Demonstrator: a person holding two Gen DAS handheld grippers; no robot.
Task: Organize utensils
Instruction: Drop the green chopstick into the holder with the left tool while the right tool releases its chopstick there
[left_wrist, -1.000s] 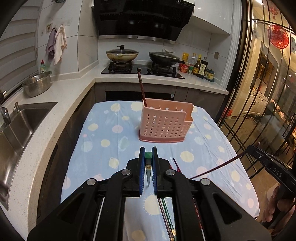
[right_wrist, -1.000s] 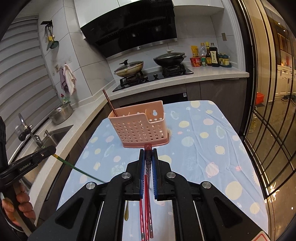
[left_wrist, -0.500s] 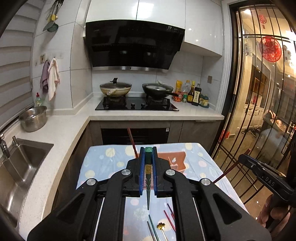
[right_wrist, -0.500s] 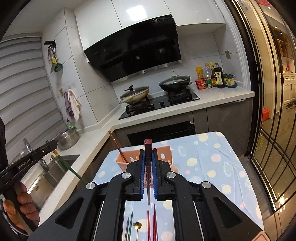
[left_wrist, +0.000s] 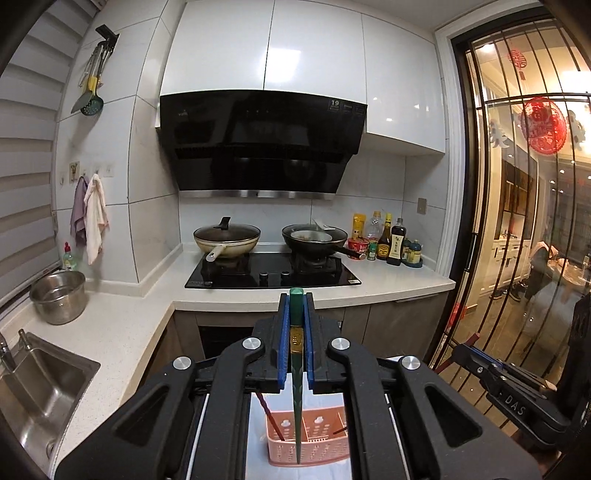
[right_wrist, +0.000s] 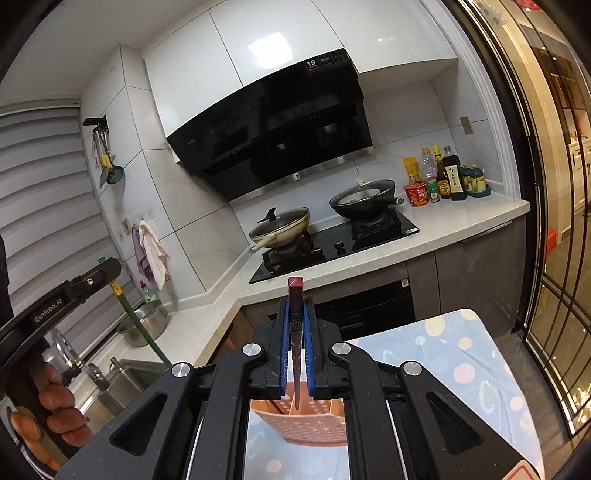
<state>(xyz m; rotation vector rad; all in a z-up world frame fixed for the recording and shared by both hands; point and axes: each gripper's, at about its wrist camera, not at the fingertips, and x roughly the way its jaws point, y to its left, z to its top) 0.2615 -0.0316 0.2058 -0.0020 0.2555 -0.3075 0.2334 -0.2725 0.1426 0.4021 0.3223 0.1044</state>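
Claws (left_wrist: 296, 314) (right_wrist: 296, 317) grip chopsticks (left_wrist: 296, 373) (right_wrist: 296, 332) above pink basket (left_wrist: 314, 448).

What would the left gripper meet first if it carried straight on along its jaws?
Probably nothing close: the left gripper, shut on the green chopstick, points over open floor toward the counter edge below the stove. Depth is unclear. The pink basket sits lower.
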